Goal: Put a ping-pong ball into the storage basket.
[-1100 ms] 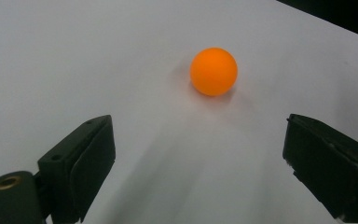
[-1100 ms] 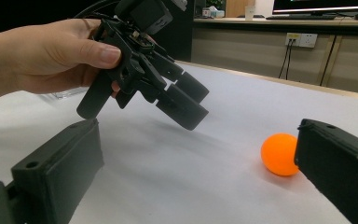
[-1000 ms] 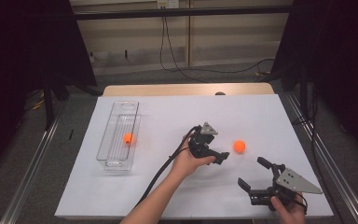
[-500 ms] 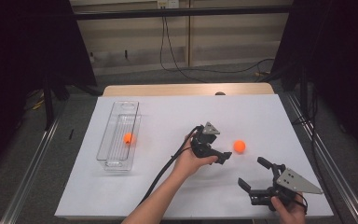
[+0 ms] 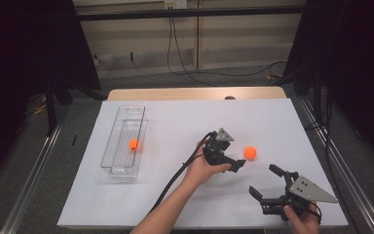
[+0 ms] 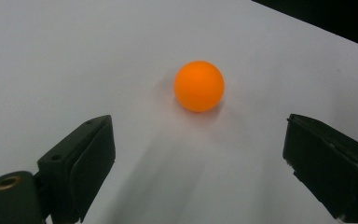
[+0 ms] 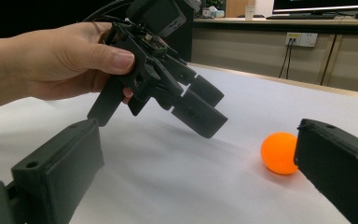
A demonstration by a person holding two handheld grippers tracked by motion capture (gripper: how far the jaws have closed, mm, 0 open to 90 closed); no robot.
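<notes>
I have the left claw (image 5: 237, 165) just short of the orange ball (image 5: 250, 153), which sits on the white table (image 5: 185, 204) a little right of the middle, well in from every edge. In the left gripper view that ball (image 6: 199, 86) lies ahead of the jaws and between their lines, with white table showing all round it; nothing touches it. The jaws are spread wide and hold nothing. In the right gripper view I see the left claw (image 7: 200, 109) tilted down toward the table and the person's left hand (image 7: 56, 65) wrapped round its body, with the ball (image 7: 279, 153) a short way beyond its tips.

The right claw (image 5: 268, 183) is near the table's near right corner, in the person's right hand (image 5: 302, 218), apart from the ball. Its jaws are also spread, with nothing between them; from its own camera the ball sits partly behind the right-hand jaw but farther off, not in the gap.

Toward the left edge of the table lies a clear plastic tray (image 5: 121, 170), long side running from the near edge to the far edge. A second orange ball (image 5: 134, 144) rests inside it, about midway along.
</notes>
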